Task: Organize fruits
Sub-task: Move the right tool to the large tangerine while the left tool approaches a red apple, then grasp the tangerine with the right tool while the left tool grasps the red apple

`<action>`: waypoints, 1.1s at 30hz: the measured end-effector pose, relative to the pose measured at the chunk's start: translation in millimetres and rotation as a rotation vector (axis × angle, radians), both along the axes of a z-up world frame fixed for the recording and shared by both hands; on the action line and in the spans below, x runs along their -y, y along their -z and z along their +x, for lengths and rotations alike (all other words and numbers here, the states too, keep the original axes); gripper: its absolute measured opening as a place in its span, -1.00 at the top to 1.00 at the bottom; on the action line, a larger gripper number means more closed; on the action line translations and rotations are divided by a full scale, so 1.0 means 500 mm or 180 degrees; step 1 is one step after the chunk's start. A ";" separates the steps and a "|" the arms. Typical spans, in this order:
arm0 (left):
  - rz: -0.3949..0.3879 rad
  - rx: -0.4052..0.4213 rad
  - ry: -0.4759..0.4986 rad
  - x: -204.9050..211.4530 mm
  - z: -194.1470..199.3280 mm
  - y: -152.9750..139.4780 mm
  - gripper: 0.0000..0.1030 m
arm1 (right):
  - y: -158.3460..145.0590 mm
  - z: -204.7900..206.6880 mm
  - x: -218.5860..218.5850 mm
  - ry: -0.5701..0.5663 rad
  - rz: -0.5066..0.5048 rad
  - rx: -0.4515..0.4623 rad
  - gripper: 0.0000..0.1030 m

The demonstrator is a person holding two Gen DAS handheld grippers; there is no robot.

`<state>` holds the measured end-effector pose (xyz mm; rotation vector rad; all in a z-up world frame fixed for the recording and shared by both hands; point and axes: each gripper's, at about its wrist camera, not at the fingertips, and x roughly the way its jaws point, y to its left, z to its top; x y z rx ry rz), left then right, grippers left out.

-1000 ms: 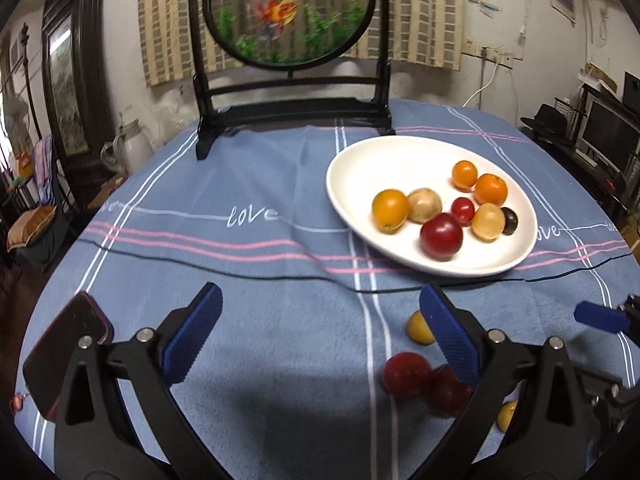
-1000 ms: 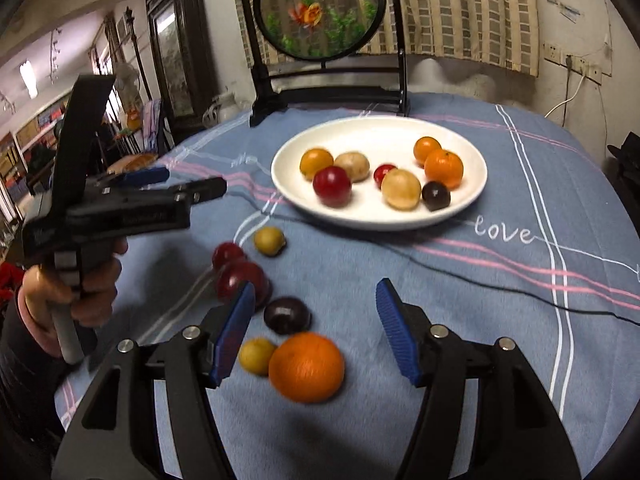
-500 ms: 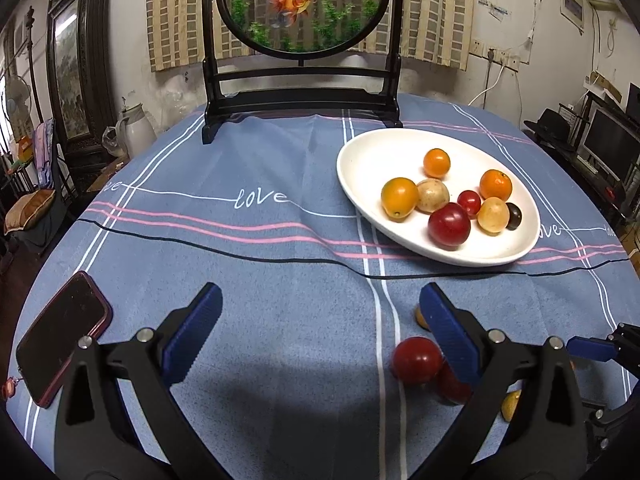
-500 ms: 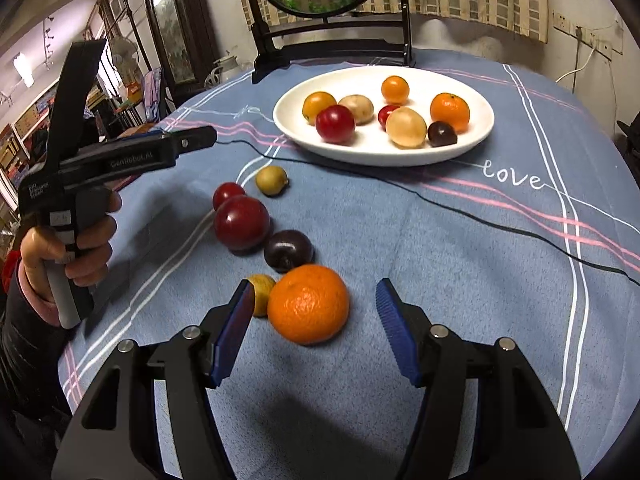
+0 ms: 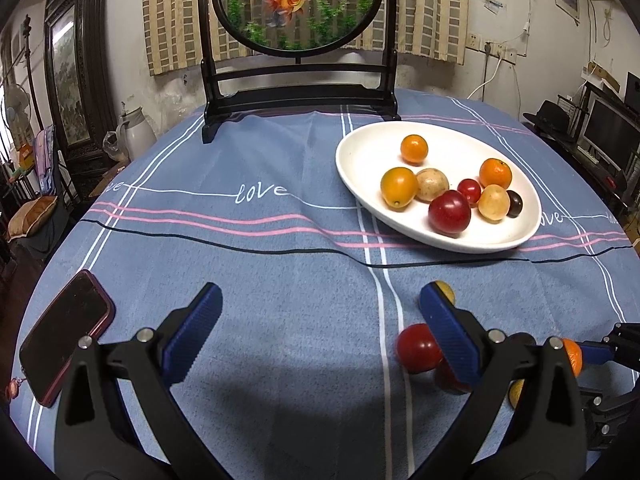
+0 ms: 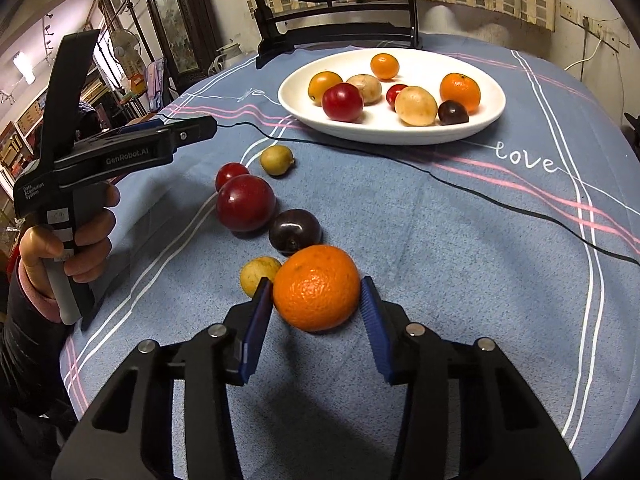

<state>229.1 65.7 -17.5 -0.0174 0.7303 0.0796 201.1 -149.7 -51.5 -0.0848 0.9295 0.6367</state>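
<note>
On the blue cloth, an orange (image 6: 316, 296) sits between the pads of my right gripper (image 6: 315, 286). Its jaws are closing and both pads meet the orange's sides. Beside it lie a small yellow fruit (image 6: 259, 274), a dark plum (image 6: 295, 230), a big red plum (image 6: 245, 203), a small red fruit (image 6: 231, 172) and a yellow-green fruit (image 6: 276, 159). The white plate (image 6: 400, 134) farther back holds several fruits. My left gripper (image 5: 320, 296) hovers open and empty over bare cloth, left of the red fruit (image 5: 418, 348).
A phone (image 5: 64, 336) lies near the table's left edge. A black cable (image 6: 480, 196) crosses the cloth in front of the plate. A framed goldfish screen (image 5: 300, 92) stands at the back. A person's hand (image 6: 80, 240) holds the left gripper's handle.
My right gripper tipped down toward the orange and its jaws narrowed from wide apart to the fruit's sides. The left gripper stayed open and hardly moved.
</note>
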 end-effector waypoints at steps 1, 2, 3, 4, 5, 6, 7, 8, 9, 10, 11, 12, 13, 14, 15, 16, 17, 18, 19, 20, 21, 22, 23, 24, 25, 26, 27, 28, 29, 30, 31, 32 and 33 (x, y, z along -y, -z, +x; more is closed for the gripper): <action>-0.0004 0.0002 -0.0002 -0.001 -0.001 0.000 -0.95 | 0.001 0.000 0.000 0.0000 0.0000 0.0001 0.11; -0.0007 0.0005 -0.0005 -0.002 -0.002 0.000 -0.95 | 0.000 0.000 0.000 0.0001 0.0000 0.0001 0.12; -0.0011 0.0007 -0.0008 -0.003 -0.003 0.000 -0.95 | 0.000 0.000 0.000 0.0002 0.0000 0.0001 0.14; -0.0015 0.0008 -0.0009 -0.003 -0.003 0.000 -0.95 | 0.000 0.000 0.000 0.0007 -0.0003 0.0007 0.15; -0.0021 0.0006 -0.0009 -0.004 -0.003 0.000 -0.95 | -0.002 0.000 0.002 0.0012 0.0021 0.0010 0.16; -0.0032 0.0006 -0.0005 -0.005 -0.003 0.000 -0.95 | -0.007 0.000 0.004 0.0021 0.0065 0.0018 0.16; -0.0069 0.0009 0.0026 -0.005 -0.005 0.000 -0.95 | -0.013 0.000 0.012 0.0046 0.0145 0.0038 0.16; -0.0108 0.0012 0.0076 -0.004 -0.006 0.000 -0.95 | -0.019 -0.001 0.018 0.0074 0.0192 0.0056 0.16; -0.0161 0.0020 0.0196 0.003 -0.010 -0.002 -0.95 | -0.025 0.001 0.027 0.0120 0.0252 0.0079 0.16; -0.0182 0.0035 0.0308 0.010 -0.014 -0.004 -0.95 | -0.030 0.003 0.037 0.0179 0.0323 0.0088 0.16; -0.0195 0.0055 0.0443 0.021 -0.020 -0.005 -0.95 | -0.032 0.006 0.044 0.0221 0.0366 0.0079 0.16; -0.0185 0.0079 0.0591 0.034 -0.026 -0.006 -0.95 | -0.032 0.009 0.048 0.0248 0.0383 0.0065 0.16; -0.0137 0.0115 0.0788 0.054 -0.037 -0.007 -0.94 | -0.030 0.013 0.052 0.0287 0.0386 0.0036 0.16; -0.0096 0.0136 0.0962 0.072 -0.045 -0.006 -0.89 | -0.027 0.015 0.051 0.0304 0.0370 0.0018 0.16; -0.0043 0.0147 0.1131 0.090 -0.055 -0.004 -0.84 | -0.025 0.017 0.050 0.0317 0.0353 0.0000 0.16; -0.0001 0.0145 0.1248 0.104 -0.060 -0.002 -0.73 | -0.023 0.018 0.049 0.0317 0.0346 -0.0019 0.16; 0.0042 0.0141 0.1343 0.117 -0.065 0.002 -0.62 | -0.022 0.017 0.048 0.0312 0.0344 -0.0026 0.16; 0.0097 0.0129 0.1432 0.130 -0.070 0.007 -0.58 | -0.023 0.015 0.046 0.0308 0.0335 -0.0018 0.16; 0.0129 0.0110 0.1474 0.137 -0.071 0.010 -0.46 | -0.024 0.013 0.045 0.0300 0.0331 -0.0002 0.16; 0.0151 0.0078 0.1504 0.141 -0.070 0.015 -0.32 | -0.025 0.012 0.044 0.0292 0.0335 0.0009 0.16; 0.0150 0.0051 0.1516 0.141 -0.068 0.017 -0.24 | -0.025 0.010 0.044 0.0287 0.0338 0.0019 0.16; 0.0127 0.0008 0.1532 0.143 -0.065 0.021 -0.06 | -0.026 0.009 0.043 0.0285 0.0333 0.0027 0.16; 0.0098 -0.0026 0.1544 0.142 -0.062 0.023 0.08 | -0.025 0.012 0.043 0.0287 0.0325 0.0026 0.16; 0.0078 -0.0049 0.1550 0.140 -0.062 0.025 0.11 | -0.024 0.012 0.043 0.0290 0.0320 0.0021 0.16; 0.0071 -0.0063 0.1555 0.139 -0.060 0.026 0.13 | -0.023 0.013 0.044 0.0296 0.0317 0.0011 0.16; 0.0071 -0.0067 0.1565 0.141 -0.060 0.028 0.13 | -0.022 0.012 0.045 0.0300 0.0314 0.0004 0.16; 0.0075 -0.0069 0.1592 0.143 -0.060 0.029 0.13 | -0.022 0.013 0.045 0.0302 0.0309 -0.0002 0.16; 0.0090 -0.0066 0.1614 0.145 -0.063 0.029 0.13 | -0.021 0.013 0.045 0.0303 0.0308 -0.0004 0.16; 0.0118 -0.0066 0.1637 0.149 -0.066 0.030 0.13 | -0.022 0.012 0.045 0.0304 0.0308 -0.0003 0.16; 0.0140 -0.0071 0.1652 0.152 -0.067 0.032 0.13 | -0.022 0.012 0.045 0.0303 0.0306 -0.0001 0.16; 0.0174 -0.0094 0.1670 0.155 -0.067 0.036 0.13 | -0.022 0.012 0.046 0.0299 0.0308 -0.0003 0.16; 0.0219 -0.0104 0.1659 0.158 -0.067 0.040 0.12 | -0.022 0.012 0.046 0.0294 0.0311 0.0000 0.16; 0.0249 -0.0116 0.1649 0.159 -0.065 0.043 0.13 | -0.022 0.011 0.046 0.0289 0.0312 0.0004 0.16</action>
